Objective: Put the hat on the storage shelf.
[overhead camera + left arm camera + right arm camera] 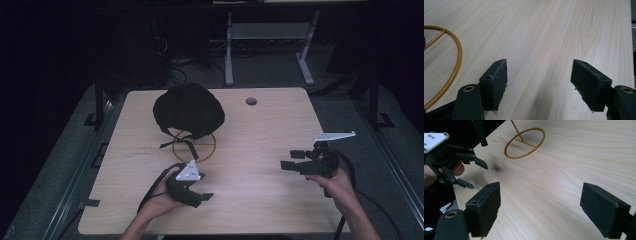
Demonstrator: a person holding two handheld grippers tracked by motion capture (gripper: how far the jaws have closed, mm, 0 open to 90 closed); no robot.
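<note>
Two open tools (pixel 206 196) (pixel 292 160) near helmet (pixel 188 110)

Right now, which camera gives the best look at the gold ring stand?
The right gripper view: the ring lies whole on the table, crossbar and rising stem visible. The high view shows it small and partly covered by the black hat. The left gripper view catches just an arc at its left edge.
</note>
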